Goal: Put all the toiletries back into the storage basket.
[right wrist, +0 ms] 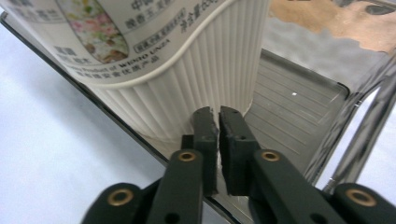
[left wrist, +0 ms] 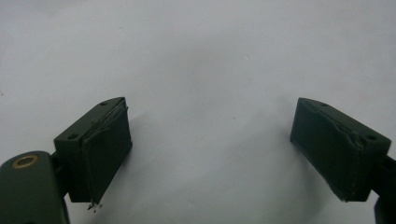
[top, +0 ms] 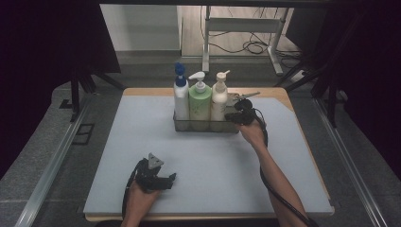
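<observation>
1. High view: the wire basket [top: 206,125] stands at upper centre of the frame on the pale mat that covers the counter [top: 142,156], closer to the counter's far edge than to the near one.
2. Three pump bottles stand upright in a row inside it, side by side: a white bottle with a blue pump [top: 180,97] at the left, a green bottle [top: 200,101] in the middle, and a cream bottle [top: 219,97] at the right.
3. The right tongs [top: 231,116] sit at the basket's right end, low beside the cream bottle, with the hand just right of centre in the frame.
4. The left tongs [top: 173,177] lie low at lower centre-left, near the counter's front edge and well apart from the basket; bare mat spreads wide between them and to both sides.
5. Left gripper view: the left tongs [left wrist: 210,140] stand wide apart over plain mat, with nothing between the pads.
6. Right gripper view: the right tongs [right wrist: 218,135] stand nearly together, a thin slit between the pads. A wire of the basket's rim [right wrist: 140,135] runs slantwise into that slit; whether the pads press on it I cannot tell.
7. The ribbed base of the cream bottle [right wrist: 187,84] rises right behind the tips, at upper left of the frame. The basket's bare floor [right wrist: 289,112] lies open at right, closed in by its wire frame [right wrist: 359,130].
</observation>
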